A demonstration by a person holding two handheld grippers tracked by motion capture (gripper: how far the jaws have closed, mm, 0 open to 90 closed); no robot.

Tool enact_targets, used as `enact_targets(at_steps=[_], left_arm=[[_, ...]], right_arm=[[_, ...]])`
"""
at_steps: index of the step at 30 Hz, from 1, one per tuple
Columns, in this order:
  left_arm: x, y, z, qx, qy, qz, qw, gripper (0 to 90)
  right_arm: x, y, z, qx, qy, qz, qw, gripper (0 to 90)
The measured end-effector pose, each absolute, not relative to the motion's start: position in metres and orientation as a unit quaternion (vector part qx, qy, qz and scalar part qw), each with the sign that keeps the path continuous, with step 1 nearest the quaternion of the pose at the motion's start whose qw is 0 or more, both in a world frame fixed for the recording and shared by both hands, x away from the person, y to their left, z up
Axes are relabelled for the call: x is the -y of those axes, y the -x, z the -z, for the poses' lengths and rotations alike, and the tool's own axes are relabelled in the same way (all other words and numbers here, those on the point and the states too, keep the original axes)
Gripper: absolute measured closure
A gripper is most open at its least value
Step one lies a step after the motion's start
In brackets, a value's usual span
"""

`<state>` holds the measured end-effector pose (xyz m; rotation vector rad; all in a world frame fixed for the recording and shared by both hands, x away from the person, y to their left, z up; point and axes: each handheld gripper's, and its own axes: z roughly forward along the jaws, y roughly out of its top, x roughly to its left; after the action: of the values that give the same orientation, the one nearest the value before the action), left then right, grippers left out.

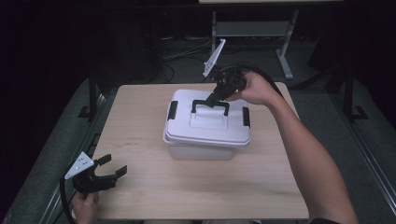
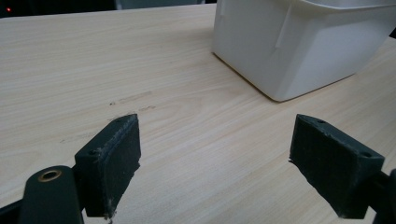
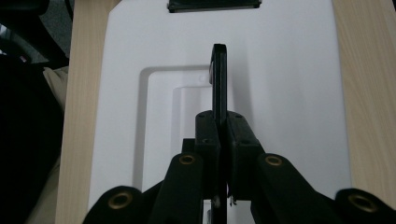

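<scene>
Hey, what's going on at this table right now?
A person is working with a gripper in each hand at a wooden table. The right gripper is shut on the black handle raised above the lid of a white storage box in the middle of the table. The lid's black side latches look closed. The left gripper hangs open near the table's front left corner, holding nothing.

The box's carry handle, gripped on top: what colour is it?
Black, on the white box. The handle shows best in the high view.
</scene>
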<state>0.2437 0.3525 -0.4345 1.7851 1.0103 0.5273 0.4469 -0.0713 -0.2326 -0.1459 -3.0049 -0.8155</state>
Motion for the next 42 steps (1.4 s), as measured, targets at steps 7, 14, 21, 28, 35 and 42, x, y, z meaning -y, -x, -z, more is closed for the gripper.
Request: enact_targets(at_steps=[7, 14, 21, 28, 35, 42], left_arm=[[-0.352, -0.244, 0.435, -0.416, -0.736, -0.217, 0.488, 15.7], [-0.352, -0.244, 0.435, -0.414, -0.737, -0.217, 0.487, 15.7], [-0.354, -0.244, 0.435, -0.417, -0.735, -0.22, 0.487, 15.7], [-0.356, -0.244, 0.435, -0.418, -0.735, -0.22, 0.487, 15.7], [-0.357, -0.243, 0.435, -0.419, -0.732, -0.221, 0.489, 15.7], [-0.357, -0.243, 0.435, -0.42, -0.732, -0.22, 0.488, 15.7]], right_arm=[[0.062, -0.456, 0.237, 0.964, 0.04, 0.26, 0.022, 84.6], [0.055, -0.464, 0.245, 0.964, 0.035, 0.262, 0.03, 84.6], [0.049, -0.474, 0.253, 0.965, 0.034, 0.257, 0.037, 84.6], [0.045, -0.479, 0.262, 0.966, 0.036, 0.251, 0.046, 84.6], [0.044, -0.482, 0.266, 0.968, 0.036, 0.245, 0.048, 84.5], [0.044, -0.481, 0.269, 0.968, 0.038, 0.244, 0.053, 84.5]])
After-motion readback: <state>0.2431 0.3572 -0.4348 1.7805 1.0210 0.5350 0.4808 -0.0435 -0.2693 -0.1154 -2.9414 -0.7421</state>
